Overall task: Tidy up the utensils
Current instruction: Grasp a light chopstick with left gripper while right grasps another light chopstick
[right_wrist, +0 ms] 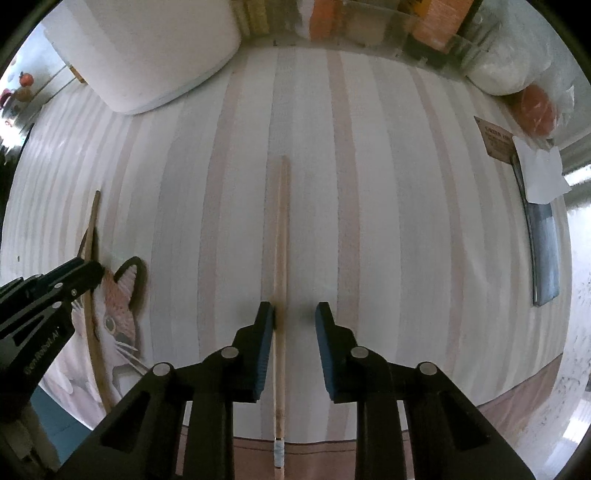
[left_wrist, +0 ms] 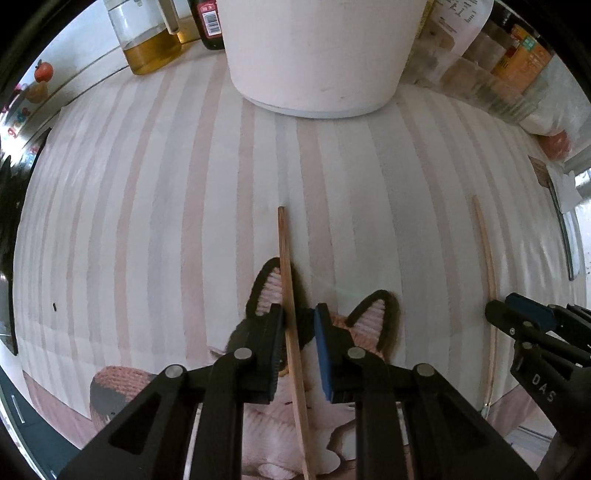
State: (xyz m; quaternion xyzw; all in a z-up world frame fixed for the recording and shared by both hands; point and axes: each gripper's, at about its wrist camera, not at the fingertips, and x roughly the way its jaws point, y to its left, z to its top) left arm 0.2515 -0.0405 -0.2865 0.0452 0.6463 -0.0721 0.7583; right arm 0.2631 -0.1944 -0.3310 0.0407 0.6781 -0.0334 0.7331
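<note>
Two wooden chopsticks lie lengthwise on a striped cloth. My left gripper (left_wrist: 298,314) is open, its fingers either side of the darker chopstick (left_wrist: 286,258), which lies across a knitted cat-face mat (left_wrist: 373,317) and rests against the left finger. My right gripper (right_wrist: 294,312) is open around the paler chopstick (right_wrist: 281,236), which sits close to its left finger. Each gripper also shows at the edge of the other's view: the right gripper (left_wrist: 517,314) and the left gripper (right_wrist: 85,273). A large white container (left_wrist: 317,55) stands at the far edge.
A glass oil jug (left_wrist: 147,40) and a dark bottle (left_wrist: 210,22) stand at the back left. Clear boxes and bagged goods (left_wrist: 509,66) line the back right. A phone-like dark slab (right_wrist: 541,254) with white paper lies at the right.
</note>
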